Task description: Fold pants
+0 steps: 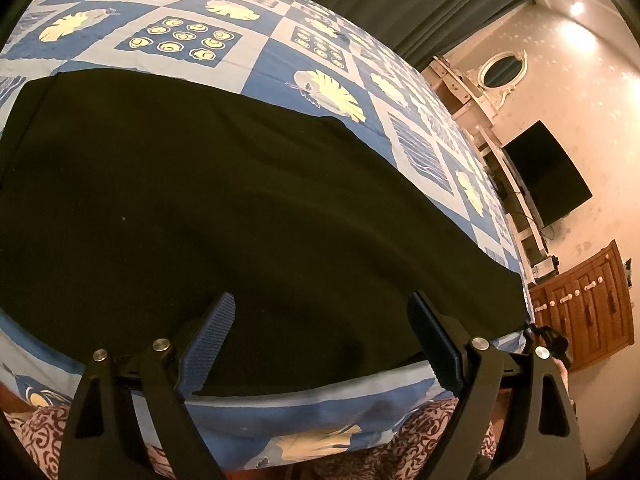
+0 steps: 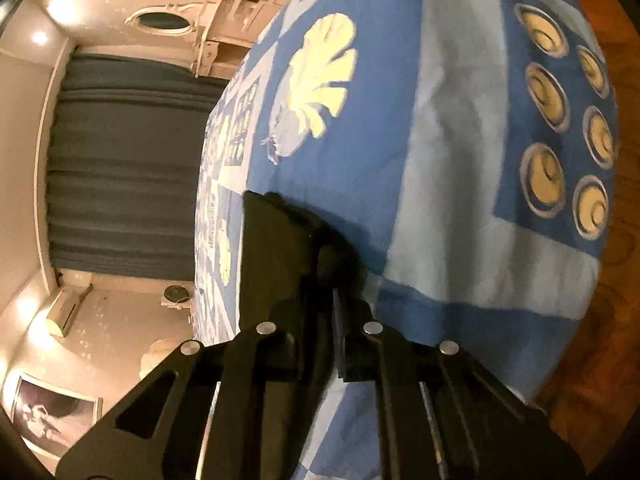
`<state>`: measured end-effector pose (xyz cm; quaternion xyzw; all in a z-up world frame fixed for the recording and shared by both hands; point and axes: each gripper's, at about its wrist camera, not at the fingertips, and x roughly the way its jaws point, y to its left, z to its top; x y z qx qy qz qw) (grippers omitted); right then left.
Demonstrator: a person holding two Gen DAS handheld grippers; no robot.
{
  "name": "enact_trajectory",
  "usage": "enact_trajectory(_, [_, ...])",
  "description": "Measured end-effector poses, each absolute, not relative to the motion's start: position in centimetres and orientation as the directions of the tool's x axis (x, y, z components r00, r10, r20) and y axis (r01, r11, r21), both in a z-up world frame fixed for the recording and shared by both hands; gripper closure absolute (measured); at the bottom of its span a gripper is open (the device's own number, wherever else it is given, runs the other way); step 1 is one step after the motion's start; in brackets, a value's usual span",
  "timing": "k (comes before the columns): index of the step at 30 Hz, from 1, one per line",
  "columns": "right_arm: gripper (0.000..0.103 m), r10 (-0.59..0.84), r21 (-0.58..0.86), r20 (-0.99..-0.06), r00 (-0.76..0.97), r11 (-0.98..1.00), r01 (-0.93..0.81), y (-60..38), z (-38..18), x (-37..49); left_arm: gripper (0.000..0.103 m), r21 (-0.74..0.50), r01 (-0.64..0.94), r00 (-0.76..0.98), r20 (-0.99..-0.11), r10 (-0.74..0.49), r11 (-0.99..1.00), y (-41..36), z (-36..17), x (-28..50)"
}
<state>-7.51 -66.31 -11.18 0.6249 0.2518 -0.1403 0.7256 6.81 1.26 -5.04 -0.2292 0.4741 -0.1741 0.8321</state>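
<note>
The black pants [image 1: 208, 208] lie spread flat on the blue patterned bedspread [image 1: 256, 52], filling the near half of my left view and reaching the near edge of the bed; my left gripper [image 1: 320, 344] hangs over that near edge with its jaws spread wide and nothing between them, the blue pads [image 1: 208, 344] clear of the cloth; my right gripper [image 2: 334, 312] is pinched nearly closed, and a dark fold of the pants [image 2: 288, 248] runs up from between its fingers across the bedspread [image 2: 460, 160], so I judge it has hold of an edge of the fabric, though the dark cloth against dark fingers makes the exact bite hard to see; I read this as the carrying part of a fold, one side lifted over while the rest lies still; next the held edge wants laying down square on the flat part, and my left could come down to pin the near hem so nothing drags
</note>
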Motion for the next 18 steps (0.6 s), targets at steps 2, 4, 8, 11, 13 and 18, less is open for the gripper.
enact_trajectory(2, [0.094,0.091,0.836,-0.525,0.846,0.245,0.492,-66.9,-9.9,-6.8,0.016,-0.547,0.071,0.489,-0.710,-0.508,0.834,1.3,-5.0,6.8])
enact_trajectory(4, [0.094,0.084,0.832,-0.515,0.853,0.290,0.474,-67.1,-9.4,-6.1,0.016,-0.549,0.070,0.486,-0.710,-0.509,0.833,1.2,-5.0,6.9])
enact_trajectory(8, [0.090,0.110,0.824,-0.543,0.833,0.263,0.502,-67.2,-11.6,-6.2,0.016,-0.564,0.067,0.485,-0.702,-0.521,0.823,1.5,-5.0,6.7])
enact_trajectory(11, [0.066,0.070,0.853,-0.508,0.859,0.177,0.490,-68.3,-11.9,-8.5,0.016,-0.573,0.066,0.478,-0.700,-0.530,0.817,1.7,-4.8,6.7])
enact_trajectory(13, [0.043,-0.006,0.858,-0.492,0.870,0.162,0.487,-69.9,-11.1,-9.7,0.016,-0.578,0.065,0.468,-0.703,-0.536,0.814,1.9,-4.7,6.8])
enact_trajectory(18, [0.039,0.095,0.878,-0.463,0.881,0.184,0.441,-73.4,-11.4,-6.1,0.016,-0.597,0.042,0.461,-0.700,-0.546,0.801,2.7,-4.4,7.0])
